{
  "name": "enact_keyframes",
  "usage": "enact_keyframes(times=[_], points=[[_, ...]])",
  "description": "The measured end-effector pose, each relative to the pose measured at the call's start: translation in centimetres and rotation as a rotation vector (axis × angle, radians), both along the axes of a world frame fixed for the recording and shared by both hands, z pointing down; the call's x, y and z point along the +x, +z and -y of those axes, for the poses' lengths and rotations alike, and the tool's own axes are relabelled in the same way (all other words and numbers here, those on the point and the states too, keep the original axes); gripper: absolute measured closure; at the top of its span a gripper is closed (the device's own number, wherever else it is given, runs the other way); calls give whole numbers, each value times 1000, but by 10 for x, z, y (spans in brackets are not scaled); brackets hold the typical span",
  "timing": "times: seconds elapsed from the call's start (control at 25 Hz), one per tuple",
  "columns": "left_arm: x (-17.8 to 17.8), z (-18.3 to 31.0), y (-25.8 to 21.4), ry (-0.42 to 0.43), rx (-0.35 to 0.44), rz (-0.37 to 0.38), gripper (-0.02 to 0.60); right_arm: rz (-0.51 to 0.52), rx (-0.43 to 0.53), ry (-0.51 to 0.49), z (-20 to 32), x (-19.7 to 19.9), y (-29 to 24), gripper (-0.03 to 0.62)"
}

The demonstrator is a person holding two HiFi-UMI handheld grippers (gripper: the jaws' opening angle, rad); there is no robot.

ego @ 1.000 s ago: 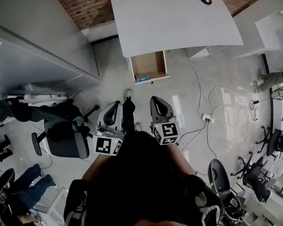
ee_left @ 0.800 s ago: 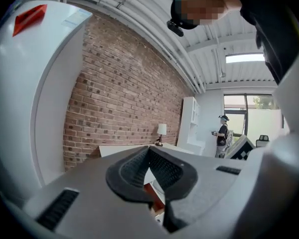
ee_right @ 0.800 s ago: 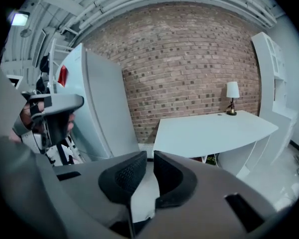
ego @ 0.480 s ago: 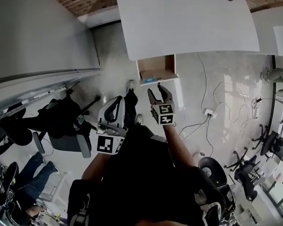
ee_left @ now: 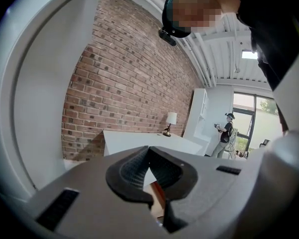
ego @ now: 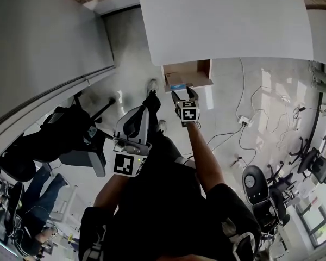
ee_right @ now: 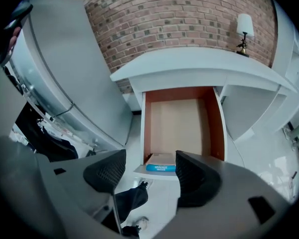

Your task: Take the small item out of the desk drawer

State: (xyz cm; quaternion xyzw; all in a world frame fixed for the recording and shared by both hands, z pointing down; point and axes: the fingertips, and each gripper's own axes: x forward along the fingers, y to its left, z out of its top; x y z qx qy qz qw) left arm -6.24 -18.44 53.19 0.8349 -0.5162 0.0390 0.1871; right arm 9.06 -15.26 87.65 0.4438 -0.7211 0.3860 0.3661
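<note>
The white desk [ego: 223,20] has its wooden drawer [ego: 198,69] pulled out. A small blue-and-white box [ee_right: 161,162] lies in the drawer's front left corner, also seen as a blue box [ego: 177,85] in the head view. My right gripper [ego: 185,93] reaches out just short of the drawer front. In the right gripper view, the right gripper [ee_right: 150,172] has its jaws opening, with nothing between them and the box just beyond. My left gripper [ego: 140,116] hangs back near my body; the left gripper [ee_left: 149,167] has its pads meeting.
A lamp [ee_right: 244,29] stands on the desk against the brick wall [ee_right: 179,14]. A grey cabinet [ego: 49,37] runs along the left. Office chairs [ego: 76,140] stand left and right, and cables with a power strip [ego: 244,121] lie on the floor.
My right gripper has stretched forward to the drawer front and its jaws have gone from shut to wide apart. I have stepped closer to the desk. The left gripper stays shut.
</note>
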Motion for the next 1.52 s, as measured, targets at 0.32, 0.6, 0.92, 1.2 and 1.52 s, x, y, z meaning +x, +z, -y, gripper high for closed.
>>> enact_keyframes(times=[0.32, 0.6, 0.92, 1.2, 1.52], points=[[6, 10, 33, 41, -47, 26, 574, -37, -125, 12, 1, 7, 73, 243], [3, 20, 54, 51, -73, 19, 574, -74, -191, 14, 5, 4, 107, 223], [-1, 28, 56, 39, -79, 9, 574, -133, -246, -22, -1, -4, 127, 218], [-3, 31, 49, 18, -79, 6, 574, -169, -278, -49, -1, 0, 128, 221], [-7, 17, 44, 14, -56, 8, 574, -146, -266, 6, -9, 5, 129, 220]])
